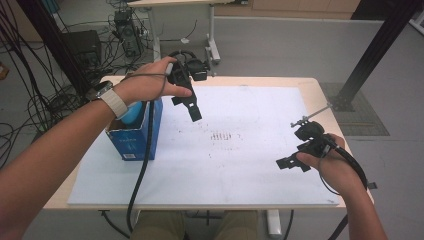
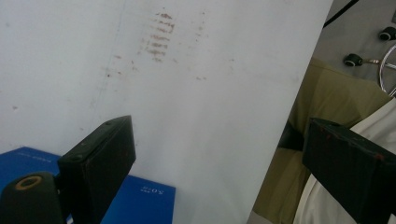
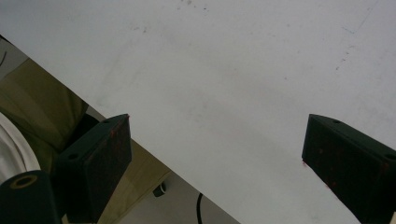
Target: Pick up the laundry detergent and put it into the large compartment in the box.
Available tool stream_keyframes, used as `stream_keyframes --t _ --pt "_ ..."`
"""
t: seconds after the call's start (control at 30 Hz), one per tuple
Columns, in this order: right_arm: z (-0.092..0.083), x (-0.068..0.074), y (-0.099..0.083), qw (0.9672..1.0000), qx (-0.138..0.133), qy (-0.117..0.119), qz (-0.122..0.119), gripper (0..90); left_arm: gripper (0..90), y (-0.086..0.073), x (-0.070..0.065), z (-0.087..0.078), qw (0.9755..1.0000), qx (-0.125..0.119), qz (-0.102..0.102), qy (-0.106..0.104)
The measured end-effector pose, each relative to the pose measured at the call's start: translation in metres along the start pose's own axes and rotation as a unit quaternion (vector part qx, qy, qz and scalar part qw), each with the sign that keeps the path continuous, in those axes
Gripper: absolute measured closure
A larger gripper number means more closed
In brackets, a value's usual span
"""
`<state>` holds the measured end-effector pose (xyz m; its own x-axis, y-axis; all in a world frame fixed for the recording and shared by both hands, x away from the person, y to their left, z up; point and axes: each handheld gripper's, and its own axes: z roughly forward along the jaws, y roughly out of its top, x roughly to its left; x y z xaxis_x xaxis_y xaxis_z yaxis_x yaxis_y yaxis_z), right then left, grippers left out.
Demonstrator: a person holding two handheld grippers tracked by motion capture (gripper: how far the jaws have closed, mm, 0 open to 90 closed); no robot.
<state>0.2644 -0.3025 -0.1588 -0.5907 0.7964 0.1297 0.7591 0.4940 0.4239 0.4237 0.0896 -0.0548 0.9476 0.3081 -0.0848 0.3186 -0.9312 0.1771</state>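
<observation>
The blue box [image 1: 134, 131] was seen standing on the white board [image 1: 240, 150], at the board's left edge in the high view. A light-blue rounded item [image 1: 131, 113] was seen sitting in the box's open top; what it was could not be made out.

The left gripper [image 1: 187, 102] was held in the air just right of the box, above the board, jaws pointed down toward the person. In the left gripper view its jaws were seen spread wide with nothing between them; a corner of the box [image 2: 140, 198] was seen below the left jaw, apart from it.

The right gripper [image 1: 291, 162] was held well away from the box, near the board's right edge, low over the surface. In the right gripper view its jaws were likewise seen spread wide and empty over bare board [image 3: 224, 84].

Brown smudge marks [image 1: 223, 136] were noted on the board right of the box, between the two grippers.
</observation>
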Motion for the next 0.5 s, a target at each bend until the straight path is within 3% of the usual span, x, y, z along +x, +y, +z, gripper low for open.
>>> stream_keyframes --t 0.27,0.5 --pt "-0.002 0.002 -0.003 0.9999 0.0 -0.003 0.01 8.2 10.2 0.007 -0.006 0.013 0.9998 0.009 0.018 0.005" --pt "0.001 0.001 -0.004 1.0 -0.001 -0.001 0.008 8.1 10.2 0.01 -0.006 0.018 0.9998 0.01 0.019 0.005"
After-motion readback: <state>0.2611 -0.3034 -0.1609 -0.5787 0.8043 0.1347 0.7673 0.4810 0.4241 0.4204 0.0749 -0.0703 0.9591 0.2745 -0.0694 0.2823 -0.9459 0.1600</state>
